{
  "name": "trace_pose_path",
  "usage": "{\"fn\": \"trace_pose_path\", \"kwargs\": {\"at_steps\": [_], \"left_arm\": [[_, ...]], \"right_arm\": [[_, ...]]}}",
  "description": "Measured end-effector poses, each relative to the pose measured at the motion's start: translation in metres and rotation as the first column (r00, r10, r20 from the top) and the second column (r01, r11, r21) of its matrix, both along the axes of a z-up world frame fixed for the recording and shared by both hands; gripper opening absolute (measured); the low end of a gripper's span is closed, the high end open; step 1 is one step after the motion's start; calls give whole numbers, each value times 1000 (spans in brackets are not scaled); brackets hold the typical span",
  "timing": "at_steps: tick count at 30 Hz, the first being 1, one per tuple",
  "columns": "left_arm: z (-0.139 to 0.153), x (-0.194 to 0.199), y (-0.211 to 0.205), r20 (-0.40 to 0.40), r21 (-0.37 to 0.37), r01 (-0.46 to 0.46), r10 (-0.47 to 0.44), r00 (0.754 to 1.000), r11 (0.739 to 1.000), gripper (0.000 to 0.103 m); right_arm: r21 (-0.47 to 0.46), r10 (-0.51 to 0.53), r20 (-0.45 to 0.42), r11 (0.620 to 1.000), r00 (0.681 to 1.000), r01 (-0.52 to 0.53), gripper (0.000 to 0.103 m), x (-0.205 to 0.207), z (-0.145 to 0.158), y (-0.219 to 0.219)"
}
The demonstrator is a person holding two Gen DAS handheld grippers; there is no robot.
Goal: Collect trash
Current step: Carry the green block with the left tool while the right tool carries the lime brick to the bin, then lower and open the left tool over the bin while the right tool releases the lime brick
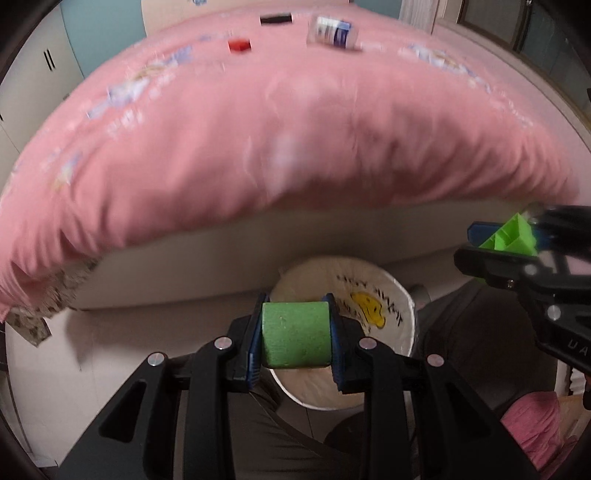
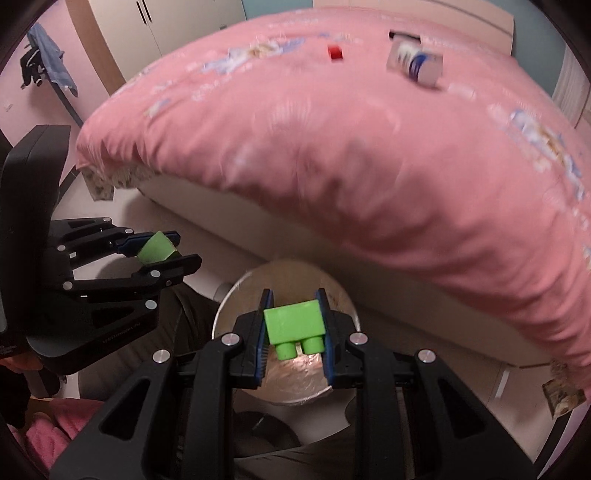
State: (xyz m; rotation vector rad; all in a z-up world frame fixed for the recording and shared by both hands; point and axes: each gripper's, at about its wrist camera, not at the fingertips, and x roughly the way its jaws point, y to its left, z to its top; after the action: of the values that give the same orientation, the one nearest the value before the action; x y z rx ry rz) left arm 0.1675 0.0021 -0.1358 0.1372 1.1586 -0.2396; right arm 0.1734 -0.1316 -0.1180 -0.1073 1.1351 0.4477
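A wide pink quilt with pale blue and cream printed figures covers the bed, its near edge drooping over the cream bed base. At the quilt's left corner a brown-and-cream floral sheet hangs out from under it. The pale tiled floor lies below. Behind the bed's far edge stand cream wardrobe doors with dark handles beside a light blue wall panel. A blue cloth hangs on a dark stand against the pink wall.
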Motion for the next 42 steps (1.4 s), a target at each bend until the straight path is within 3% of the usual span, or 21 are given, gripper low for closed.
{"fn": "trace_pose_path", "kwargs": {"at_steps": [12,22,33,42], "left_arm": [[-65,7,-1,-144,2,-8,9,990,1000,32],[-115,17,3,-257,5,-28,29,966,1000,32],[-167,34,-6,-377,-7,-53,47,925,999,32],[-210,48,-13,-481,-23,-69,50,876,997,32]], "right_arm": [[-73,6,-165,997,986,-18,24,6,-84,13],[-99,12,-288,994,958,-43,24,9,-142,25],[-80,-8,-452,996,892,-32,24,20,-206,24],[-85,-31,-551,996,834,-19,25,30,-253,24]]}}
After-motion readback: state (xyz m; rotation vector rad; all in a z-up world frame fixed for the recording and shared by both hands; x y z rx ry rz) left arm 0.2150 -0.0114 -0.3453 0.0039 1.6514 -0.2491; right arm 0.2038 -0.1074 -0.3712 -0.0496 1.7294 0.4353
